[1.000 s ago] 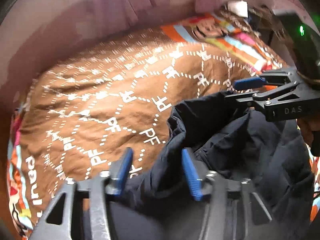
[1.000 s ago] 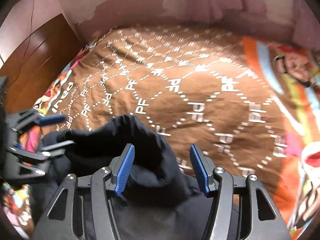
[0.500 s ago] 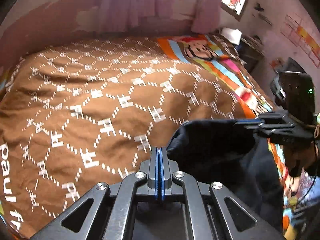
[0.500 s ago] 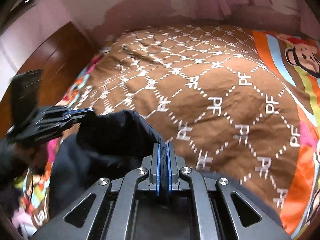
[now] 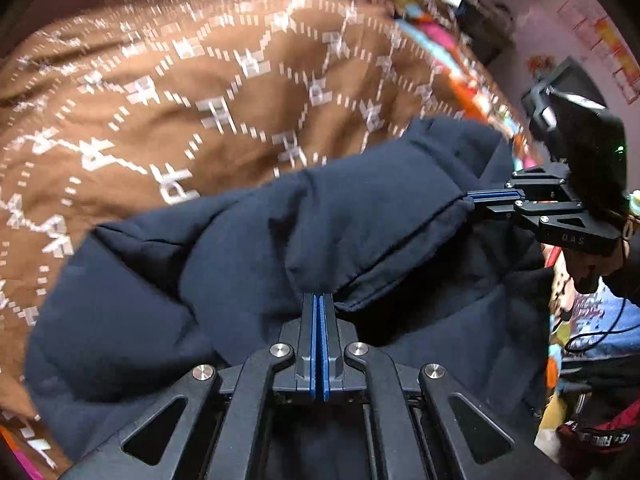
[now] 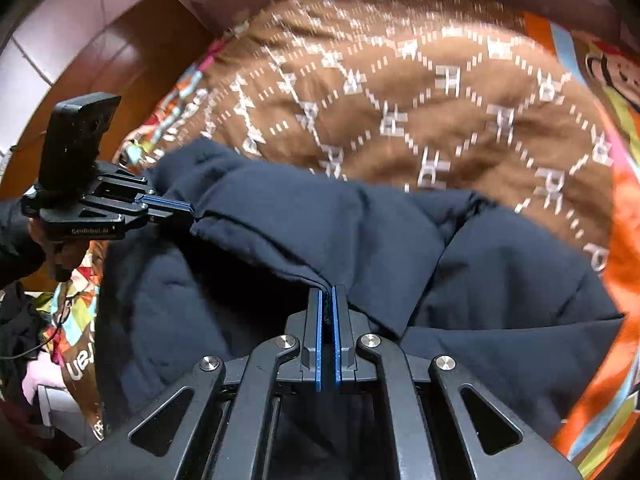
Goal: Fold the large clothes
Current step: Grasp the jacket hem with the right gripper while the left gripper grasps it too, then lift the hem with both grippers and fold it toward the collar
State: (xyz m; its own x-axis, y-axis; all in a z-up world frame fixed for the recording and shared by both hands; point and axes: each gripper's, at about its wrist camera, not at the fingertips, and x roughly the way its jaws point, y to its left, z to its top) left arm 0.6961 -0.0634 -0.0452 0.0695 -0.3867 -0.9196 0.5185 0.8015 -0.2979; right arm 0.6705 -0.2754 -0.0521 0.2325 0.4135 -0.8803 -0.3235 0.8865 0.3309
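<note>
A dark navy puffer jacket [image 5: 280,248] lies spread over the near part of a bed; it also shows in the right wrist view [image 6: 360,240]. My left gripper [image 5: 319,300] is shut on a hem edge of the jacket. My right gripper [image 6: 328,294] is shut on the same edge further along. In the left wrist view the right gripper [image 5: 476,196] pinches the jacket at the right. In the right wrist view the left gripper [image 6: 188,206] pinches it at the left. The edge is stretched between them.
The bed carries a brown quilt [image 5: 180,92] with white PF lettering and a colourful cartoon border [image 6: 616,240]. A wooden panel [image 6: 120,64] stands at the left. Clutter and a cable [image 5: 592,332] lie beside the bed at the right.
Both grippers have shut on the jacket edge and carried it forward and down. The jacket now lies spread wider over the quilt. The views tilt down toward the bed.
</note>
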